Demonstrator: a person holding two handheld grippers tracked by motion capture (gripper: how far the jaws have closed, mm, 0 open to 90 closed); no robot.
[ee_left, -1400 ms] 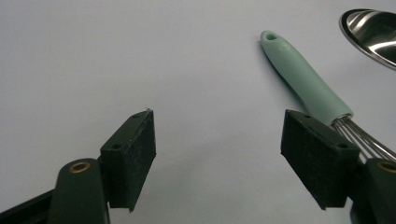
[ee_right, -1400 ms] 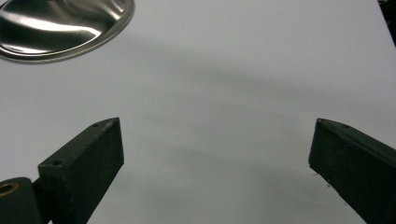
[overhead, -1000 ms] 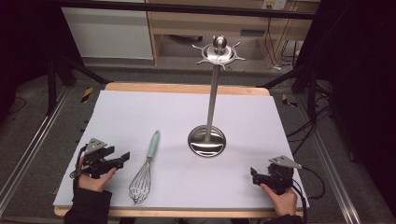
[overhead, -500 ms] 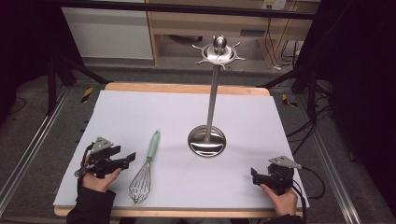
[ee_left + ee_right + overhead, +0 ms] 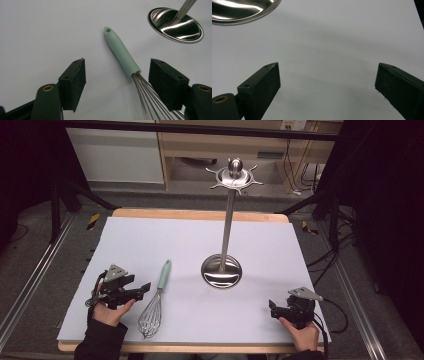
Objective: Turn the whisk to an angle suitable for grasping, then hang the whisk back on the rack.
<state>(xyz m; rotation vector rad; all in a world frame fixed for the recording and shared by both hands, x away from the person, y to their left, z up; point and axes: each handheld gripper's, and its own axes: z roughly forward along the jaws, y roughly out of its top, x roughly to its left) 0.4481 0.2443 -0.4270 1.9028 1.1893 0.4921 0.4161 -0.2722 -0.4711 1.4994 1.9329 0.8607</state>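
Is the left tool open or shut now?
Open. In the left gripper view, the left tool has its jaws wide apart, with the whisk lying between them, untouched.

The whisk [image 5: 155, 300], mint-green handle and steel wires, lies flat on the white mat [image 5: 150, 240].

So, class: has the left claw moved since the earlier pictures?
Yes. The left claw has shifted rightward toward the whisk, which lies unmoved on the table; the gap between them has narrowed.
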